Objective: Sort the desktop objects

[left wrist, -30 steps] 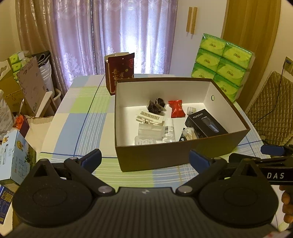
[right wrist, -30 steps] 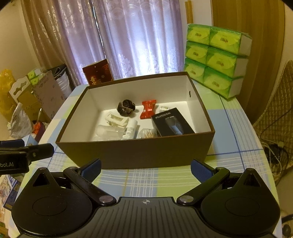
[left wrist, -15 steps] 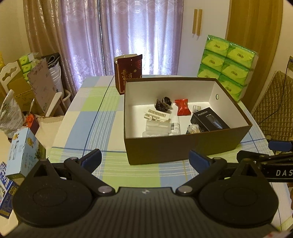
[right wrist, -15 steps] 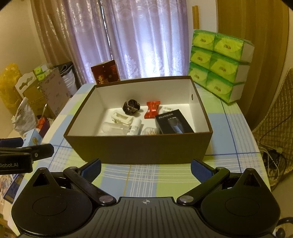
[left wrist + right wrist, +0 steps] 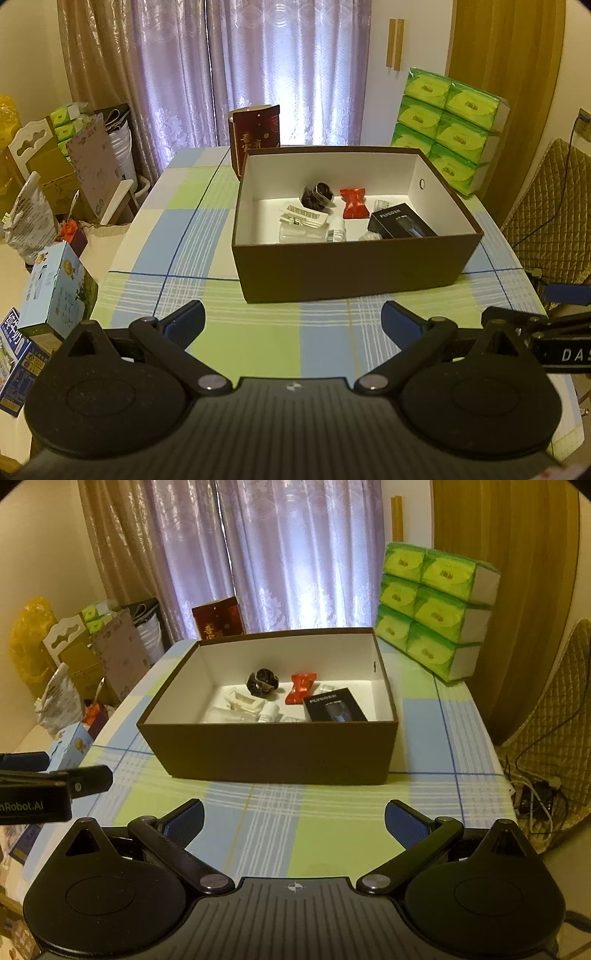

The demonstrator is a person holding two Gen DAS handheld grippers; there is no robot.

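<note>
Firstly, the left wrist view. The left gripper (image 5: 292,318) hangs over the near part of the checked tablecloth (image 5: 258,343), its jaws spread wide with nothing between them. A brown box (image 5: 351,273) with a white interior stands on the cloth beyond the fingers, well apart from them. Inside lie a dark scrunchie (image 5: 317,195), a red wrapper (image 5: 354,202), a black carton (image 5: 400,221) against the right-hand wall, a white clip-like piece (image 5: 303,218) and a small white tube (image 5: 337,232) — all resting on the box floor. A dark red gift bag (image 5: 255,134) stands upright just behind the box's far left corner. Green tissue packs (image 5: 450,127) are stacked at the table's far right corner. The right gripper's side shows at the right edge of this view.

Next, the right wrist view. The right gripper (image 5: 294,820) is likewise parted and empty, held above the cloth short of the box (image 5: 273,757). The scrunchie (image 5: 263,681), wrapper (image 5: 300,688) and black carton (image 5: 334,709) sit inside the box as noted — none outside it. The left gripper's body enters at the left edge. A quilted chair (image 5: 554,701) stands to the right of the table.
</note>
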